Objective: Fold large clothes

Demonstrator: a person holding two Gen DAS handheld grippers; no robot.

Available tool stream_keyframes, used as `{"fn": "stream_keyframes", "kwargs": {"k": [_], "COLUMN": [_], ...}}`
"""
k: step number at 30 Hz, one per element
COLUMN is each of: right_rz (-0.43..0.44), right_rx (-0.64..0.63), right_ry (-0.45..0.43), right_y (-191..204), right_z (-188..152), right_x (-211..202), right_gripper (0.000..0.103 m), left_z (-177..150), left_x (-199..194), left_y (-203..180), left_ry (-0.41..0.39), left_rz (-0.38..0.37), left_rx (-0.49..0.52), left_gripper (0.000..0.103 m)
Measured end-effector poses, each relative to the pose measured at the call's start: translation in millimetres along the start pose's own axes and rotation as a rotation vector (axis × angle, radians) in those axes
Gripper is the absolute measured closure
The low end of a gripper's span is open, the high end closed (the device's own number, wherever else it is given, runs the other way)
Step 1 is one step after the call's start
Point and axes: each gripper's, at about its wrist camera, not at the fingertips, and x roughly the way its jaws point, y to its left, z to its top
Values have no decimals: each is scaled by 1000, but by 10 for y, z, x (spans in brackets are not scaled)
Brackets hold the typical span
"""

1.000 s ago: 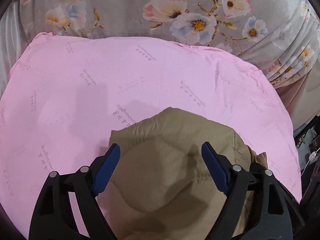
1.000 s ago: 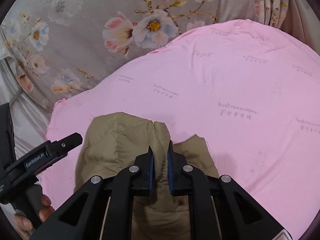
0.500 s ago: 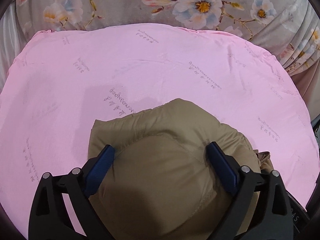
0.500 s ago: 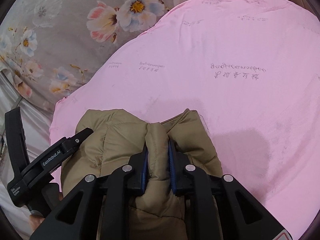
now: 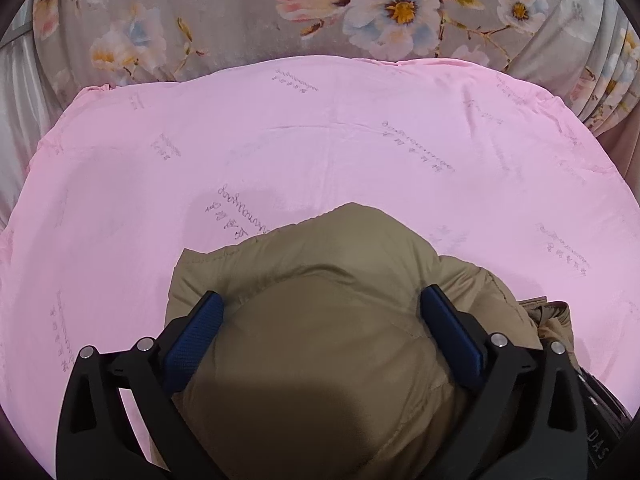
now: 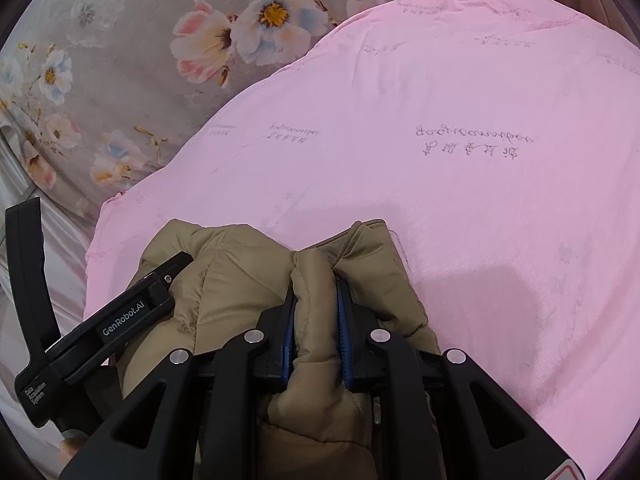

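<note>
right claw (image 6: 316,312) pinching a ridge of the jacket (image 5: 332,320); left claw (image 5: 320,320) spread over it, probably just resting. best to lay flat on the pink sheet (image 5: 320,140), then smooth.

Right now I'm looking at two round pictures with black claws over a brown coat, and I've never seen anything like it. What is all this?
No robot here: a person holds a hand-held gripper in each hand, and each carries a wide-angle camera looking along its two fingers. One picture comes from the left hand-held gripper, whose blue-padded fingers stand wide open over a puffy brown coat. The other comes from the right hand-held gripper, pinched shut on a fold of that coat; the left tool shows at its side. The coat lies on a pink sheet, with flowered grey fabric beyond it.
</note>
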Motion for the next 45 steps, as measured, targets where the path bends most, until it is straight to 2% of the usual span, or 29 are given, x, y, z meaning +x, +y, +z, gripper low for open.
{"fn": "stream_keyframes", "kwargs": {"k": [9,11,12,13,14,16,19,23,27,31,45], "right_rz": [51,27,30,36,28,-13,-29,-10,-46,-64,-39], "right_rx": [40,52,49,25,-4,-78,-138,-172,-201,-222,-187], "right_ry": [1,-16,-51,-97,-108,-91,-7,106,184,180,174], "right_y": [-119,-104,-80,-49,-8,71,117,137,125,143,49], "right_z": [32,50,45,34,23,-39,-262,-626,-899,-1021,-1077], "right_x": [-20,-283,-481,-745,-907,-1178,-1381,-1369,-1172,-1112,-970], "right_gripper": [90,82,77,77,77,77,77,78,78,78,78], "left_z": [10,6,-14,-47,-78,-193,-413,-731,-995,-1140,-1250], "left_x": [15,-76,-178,-315,-436,-725,-1062,-1270,-1193,-1164,-1026], "left_y": [-21,21,73,136,185,259,293,248,252,210,107], "left_ry": [-2,20,23,15,8,5,23,51,112,79,42], "left_rz": [11,-8,-24,-47,-65,-108,-172,-197,-203,-140,-62], "left_rx": [6,5,-5,-22,-32,-26,-13,16,7,59,97], "left_gripper": [5,5,5,5,5,5,6,6,5,5,5]}}
